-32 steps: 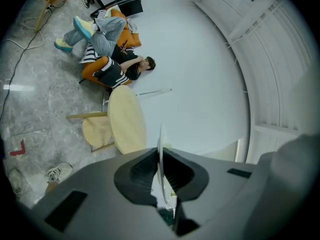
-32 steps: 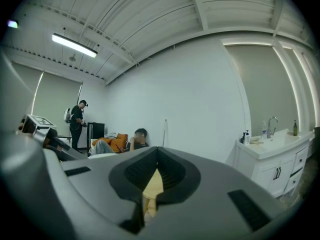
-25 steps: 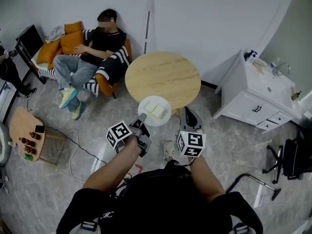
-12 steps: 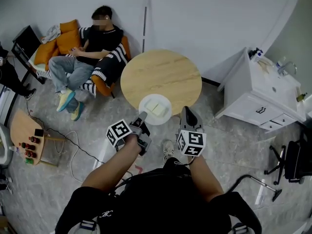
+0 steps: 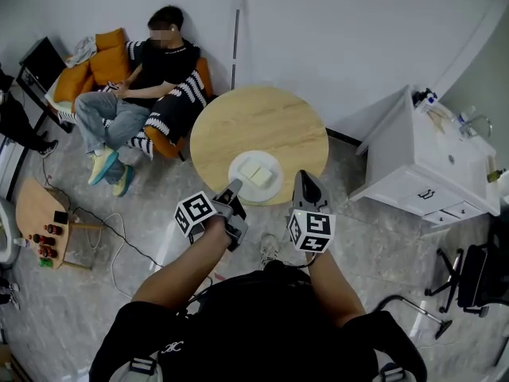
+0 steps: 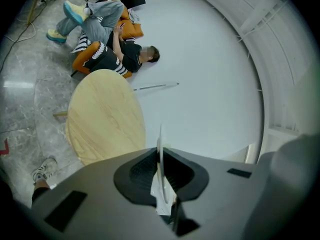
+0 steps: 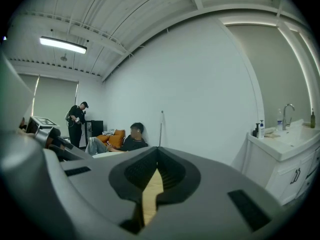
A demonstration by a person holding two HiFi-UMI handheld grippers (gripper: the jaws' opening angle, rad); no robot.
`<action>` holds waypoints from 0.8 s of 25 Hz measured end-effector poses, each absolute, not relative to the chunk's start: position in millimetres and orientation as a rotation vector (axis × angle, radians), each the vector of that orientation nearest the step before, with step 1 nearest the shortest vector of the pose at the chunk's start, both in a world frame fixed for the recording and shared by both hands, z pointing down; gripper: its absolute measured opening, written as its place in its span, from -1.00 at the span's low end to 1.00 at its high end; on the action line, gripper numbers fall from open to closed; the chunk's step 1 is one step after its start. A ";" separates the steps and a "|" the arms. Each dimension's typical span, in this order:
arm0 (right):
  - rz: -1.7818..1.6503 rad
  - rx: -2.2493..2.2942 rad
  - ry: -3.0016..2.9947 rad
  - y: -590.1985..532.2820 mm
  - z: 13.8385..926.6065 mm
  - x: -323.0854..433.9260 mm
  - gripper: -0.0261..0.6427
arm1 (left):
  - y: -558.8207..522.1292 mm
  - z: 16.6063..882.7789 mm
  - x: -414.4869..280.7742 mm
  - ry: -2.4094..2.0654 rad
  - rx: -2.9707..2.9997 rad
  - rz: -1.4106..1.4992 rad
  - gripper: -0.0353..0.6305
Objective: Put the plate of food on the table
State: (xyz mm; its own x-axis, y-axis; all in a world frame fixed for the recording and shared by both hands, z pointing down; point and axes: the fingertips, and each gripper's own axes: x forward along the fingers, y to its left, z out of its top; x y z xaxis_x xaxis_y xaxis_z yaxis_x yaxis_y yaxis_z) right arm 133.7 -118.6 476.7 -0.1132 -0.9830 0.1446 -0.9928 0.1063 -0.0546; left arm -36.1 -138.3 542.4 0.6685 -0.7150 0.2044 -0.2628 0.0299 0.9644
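Observation:
A white plate (image 5: pixel 255 175) with pale food slices hangs over the near part of the round wooden table (image 5: pixel 258 126). My left gripper (image 5: pixel 236 185) is shut on the plate's near rim. In the left gripper view the plate (image 6: pixel 160 149) shows edge-on, pinched between the jaws of that gripper (image 6: pixel 161 160), with the table (image 6: pixel 105 119) to the left. I cannot tell whether the plate touches the tabletop. My right gripper (image 5: pixel 305 177) is shut and empty, just right of the plate at the table's near edge. In its own view the right gripper (image 7: pixel 157 170) faces the wall.
A person (image 5: pixel 155 70) sits on an orange sofa behind the table to the left. A thin rod (image 5: pixel 235 30) leans on the wall. At the right stands a white sink cabinet (image 5: pixel 429 173). A small wooden side table (image 5: pixel 38 213) and floor cables lie at the left.
The left gripper has carried the plate forward, from just beyond the table's near edge to over the tabletop. The right gripper has moved forward alongside it.

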 end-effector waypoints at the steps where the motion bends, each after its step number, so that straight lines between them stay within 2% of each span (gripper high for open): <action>1: 0.210 2.035 -2.286 -125.9 475.6 137.2 -0.90 | -144.7 541.3 -31.9 -0.840 1.545 -0.422 -0.83; 20: 0.233 1.923 -2.358 -229.5 477.0 178.1 -0.90 | -235.2 535.6 16.4 -0.872 1.507 -0.517 -0.83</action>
State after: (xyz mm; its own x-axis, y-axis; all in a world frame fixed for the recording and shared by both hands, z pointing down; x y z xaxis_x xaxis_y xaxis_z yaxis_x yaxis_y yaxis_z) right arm 178.1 -229.5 477.0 -0.2034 -0.9650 0.1658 -0.9787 0.1959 -0.0607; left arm 16.4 -235.2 535.6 0.6131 -0.7709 0.1724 -0.2190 0.0438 0.9748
